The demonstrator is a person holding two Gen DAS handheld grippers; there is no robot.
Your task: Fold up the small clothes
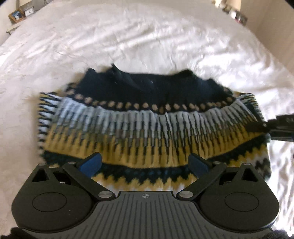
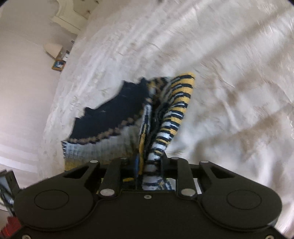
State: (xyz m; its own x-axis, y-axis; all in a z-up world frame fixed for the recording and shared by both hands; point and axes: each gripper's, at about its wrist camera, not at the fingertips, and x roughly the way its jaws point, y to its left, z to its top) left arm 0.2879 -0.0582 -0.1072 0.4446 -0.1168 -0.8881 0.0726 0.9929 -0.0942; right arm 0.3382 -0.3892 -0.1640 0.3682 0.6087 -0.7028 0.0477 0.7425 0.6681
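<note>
Since the right tongs (image 2: 148, 171) are clenched on the sweater (image 1: 147, 119) edge, raising it (apparently for folding) off the bed (image 1: 147, 36), the left tongs (image 1: 145, 163) hover released.

The near hem of the knitted sweater (image 1: 147, 128) is hidden behind the left gripper (image 1: 145, 163) body, and its right corner runs behind the right gripper (image 1: 281, 128), itself cut off by the picture's right edge. In the right wrist view the pinched fold hides the pads, and the bed (image 2: 229, 82) is motion-blurred. Framed pictures (image 1: 16, 15) past the bed's far left corner are too small to tell.
</note>
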